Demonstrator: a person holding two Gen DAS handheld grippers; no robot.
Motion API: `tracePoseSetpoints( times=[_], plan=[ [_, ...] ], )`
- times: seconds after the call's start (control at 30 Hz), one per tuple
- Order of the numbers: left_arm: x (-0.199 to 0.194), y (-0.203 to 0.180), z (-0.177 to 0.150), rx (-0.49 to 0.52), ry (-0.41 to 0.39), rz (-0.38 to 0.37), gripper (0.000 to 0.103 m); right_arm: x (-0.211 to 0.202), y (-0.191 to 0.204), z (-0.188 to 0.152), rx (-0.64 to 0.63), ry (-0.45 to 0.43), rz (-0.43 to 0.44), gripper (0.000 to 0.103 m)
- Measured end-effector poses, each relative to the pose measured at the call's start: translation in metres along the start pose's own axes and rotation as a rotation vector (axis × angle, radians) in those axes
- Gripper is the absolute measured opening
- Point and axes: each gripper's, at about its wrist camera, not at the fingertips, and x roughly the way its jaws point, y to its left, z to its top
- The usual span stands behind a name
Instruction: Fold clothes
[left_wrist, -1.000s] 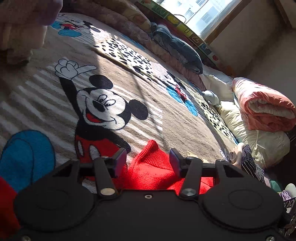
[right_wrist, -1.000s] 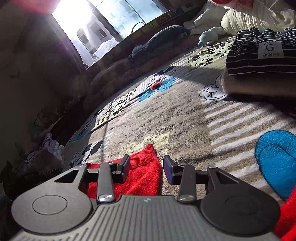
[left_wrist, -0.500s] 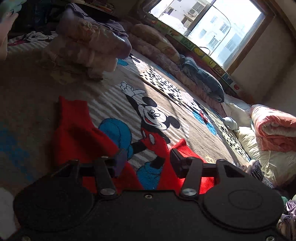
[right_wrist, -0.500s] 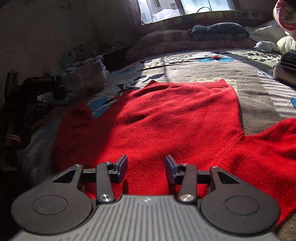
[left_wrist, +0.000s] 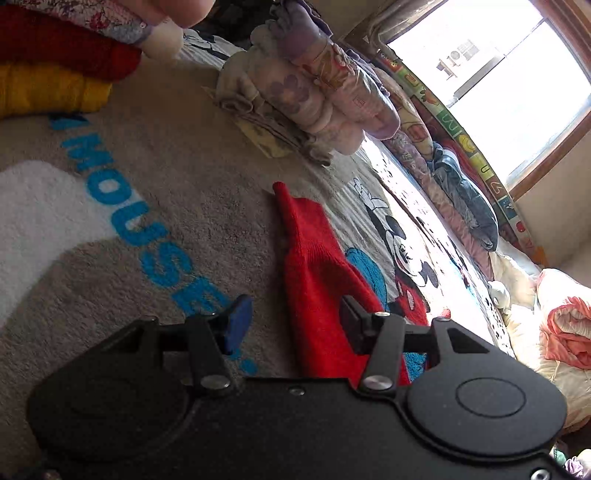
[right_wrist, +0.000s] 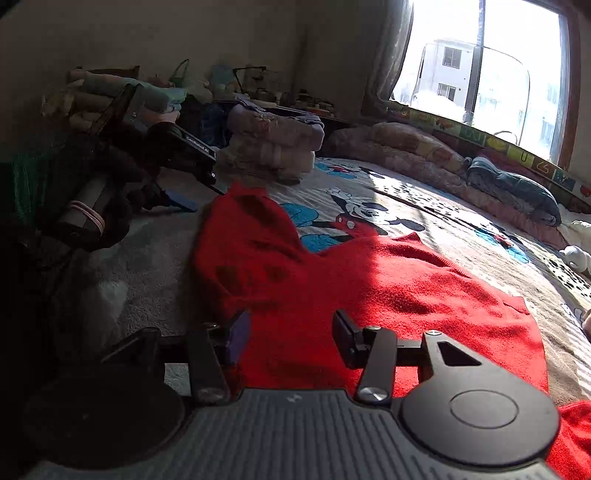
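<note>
A red knit sweater (right_wrist: 369, 280) lies spread flat on a cartoon-mouse blanket (right_wrist: 424, 206). Its left sleeve (left_wrist: 310, 258) stretches away in the left wrist view, cuff pointing far. My left gripper (left_wrist: 295, 321) stands open low over the near part of that sleeve, nothing between its fingers. My right gripper (right_wrist: 288, 332) is open above the sweater's near edge, holding nothing. In the right wrist view the left gripper (right_wrist: 173, 201) appears at the left, beside the sleeve's cuff.
A stack of folded pale clothes (left_wrist: 314, 96) sits beyond the sleeve. Red and yellow folded items (left_wrist: 48, 74) lie at the far left. Rolled bedding (left_wrist: 443, 177) lines the window side, with a pink quilt (left_wrist: 565, 332) at the right.
Both grippers have swung leftward. The left one now faces the sleeve and the blanket's blue lettering; the right one now sees the sweater's left sleeve and the other gripper.
</note>
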Motion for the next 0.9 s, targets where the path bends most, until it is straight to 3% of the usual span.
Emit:
tracePoseSetpoints(
  times=[0.1,0.23,0.4,0.47,0.5,0.53,0.57,0.67,0.77,0.8,0.87,0.9],
  plan=[
    [0.009,0.003,0.007,-0.018,-0.008,-0.011,0.051,0.027,0.024,0.025,-0.048,-0.024,0.048,0.05],
    [0.025,0.009,0.025,-0.034,-0.012,-0.038,0.051,0.077,0.042,0.021,-0.051,0.154,0.138,0.054],
    [0.046,0.016,0.044,-0.065,-0.003,-0.097,0.049,0.068,0.048,0.007,-0.004,0.12,0.13,0.056],
    [0.054,0.016,0.048,-0.071,0.005,-0.103,0.04,0.064,0.049,0.003,0.012,0.108,0.126,0.056],
    [0.056,0.015,0.048,-0.065,0.005,-0.097,0.028,0.063,0.05,0.003,0.018,0.106,0.125,0.056],
    [0.055,0.013,0.05,-0.057,-0.014,-0.092,0.005,0.062,0.05,0.002,0.025,0.104,0.124,0.056],
    [0.053,0.011,0.051,-0.049,-0.033,-0.087,0.002,0.06,0.051,0.002,0.032,0.102,0.122,0.056],
    [0.043,0.006,0.056,-0.017,-0.091,-0.072,0.002,0.059,0.049,0.002,0.052,0.104,0.122,0.056],
    [0.058,0.008,0.052,0.054,-0.027,0.073,0.004,0.059,0.051,0.003,0.069,0.105,0.127,0.059],
    [0.06,0.013,0.051,0.039,-0.017,0.066,0.007,0.059,0.052,0.003,0.068,0.104,0.127,0.059],
    [0.053,0.018,0.056,-0.002,-0.026,0.049,0.013,0.057,0.053,0.005,0.054,0.103,0.124,0.059],
    [0.045,0.017,0.057,0.012,-0.062,0.068,0.03,0.056,0.053,0.005,0.048,0.101,0.124,0.059]
  ],
)
